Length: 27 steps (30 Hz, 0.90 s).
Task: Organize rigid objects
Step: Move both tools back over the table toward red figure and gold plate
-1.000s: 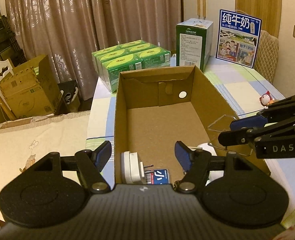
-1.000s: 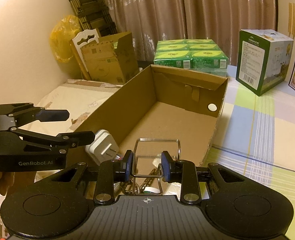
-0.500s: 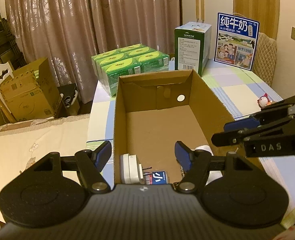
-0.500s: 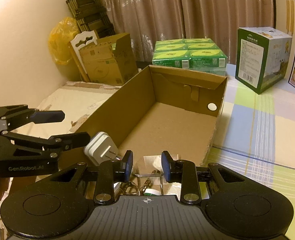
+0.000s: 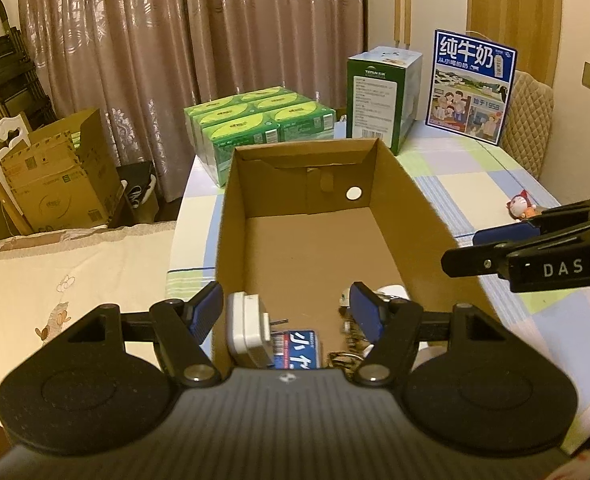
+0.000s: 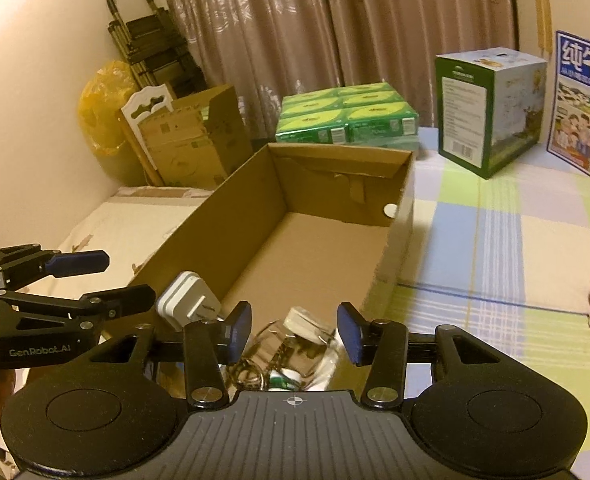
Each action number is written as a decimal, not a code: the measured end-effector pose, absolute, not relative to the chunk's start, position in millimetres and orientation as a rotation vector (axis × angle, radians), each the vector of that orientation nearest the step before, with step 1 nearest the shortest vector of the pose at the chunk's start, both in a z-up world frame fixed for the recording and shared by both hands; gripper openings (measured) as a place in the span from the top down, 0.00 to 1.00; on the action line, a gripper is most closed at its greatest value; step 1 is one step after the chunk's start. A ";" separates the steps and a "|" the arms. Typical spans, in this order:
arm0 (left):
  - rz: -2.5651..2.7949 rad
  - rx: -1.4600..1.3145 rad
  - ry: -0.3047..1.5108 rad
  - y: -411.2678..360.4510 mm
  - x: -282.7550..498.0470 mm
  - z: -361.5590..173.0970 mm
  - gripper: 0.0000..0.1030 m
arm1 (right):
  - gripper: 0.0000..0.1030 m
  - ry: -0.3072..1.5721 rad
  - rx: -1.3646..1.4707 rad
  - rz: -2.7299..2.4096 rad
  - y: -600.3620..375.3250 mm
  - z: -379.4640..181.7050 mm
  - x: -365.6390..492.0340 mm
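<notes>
Since 1.0 s ago: right gripper [image 6: 294, 330] opened wide, wire clip gone from between fingers; nothing held. Left gripper [image 5: 285, 312] wide open, empty. White plug adapter [image 5: 247, 330] at near end of cardboard box [image 5: 391, 184]. Probably light, rigid, smooth; grip across flat sides.

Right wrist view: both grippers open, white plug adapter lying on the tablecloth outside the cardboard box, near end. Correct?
Not quite. The white plug adapter sits inside the cardboard box, against its left wall at the near end, as the left wrist view shows. The right gripper and left gripper are both open.
</notes>
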<state>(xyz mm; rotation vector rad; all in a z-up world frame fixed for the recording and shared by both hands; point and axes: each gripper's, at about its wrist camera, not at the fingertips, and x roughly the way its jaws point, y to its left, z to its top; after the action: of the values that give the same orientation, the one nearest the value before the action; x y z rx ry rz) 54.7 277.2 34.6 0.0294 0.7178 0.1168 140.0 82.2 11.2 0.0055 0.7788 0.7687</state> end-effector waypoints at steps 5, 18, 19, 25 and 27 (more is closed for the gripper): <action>0.111 0.026 0.711 262.7 46.8 42.2 0.36 | 0.56 0.765 0.009 0.758 64.9 20.6 126.3; 0.078 0.020 0.688 209.2 25.3 64.4 0.36 | 0.54 0.680 0.027 0.690 5.1 53.5 88.1; 0.073 0.019 0.685 204.4 24.1 65.8 0.36 | 0.54 0.675 0.031 0.681 -0.6 55.8 86.2; 0.037 0.023 0.671 177.6 21.4 73.0 0.36 | 0.53 0.650 0.054 0.637 -32.9 64.8 79.7; 0.026 0.026 0.669 168.9 21.6 73.8 0.36 | 0.53 0.646 0.060 0.622 -42.8 65.9 78.5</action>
<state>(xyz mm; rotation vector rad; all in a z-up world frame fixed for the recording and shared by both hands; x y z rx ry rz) 21.6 168.9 73.8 0.0264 0.6686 0.0256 78.5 -42.8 65.9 0.0597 0.6455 0.6221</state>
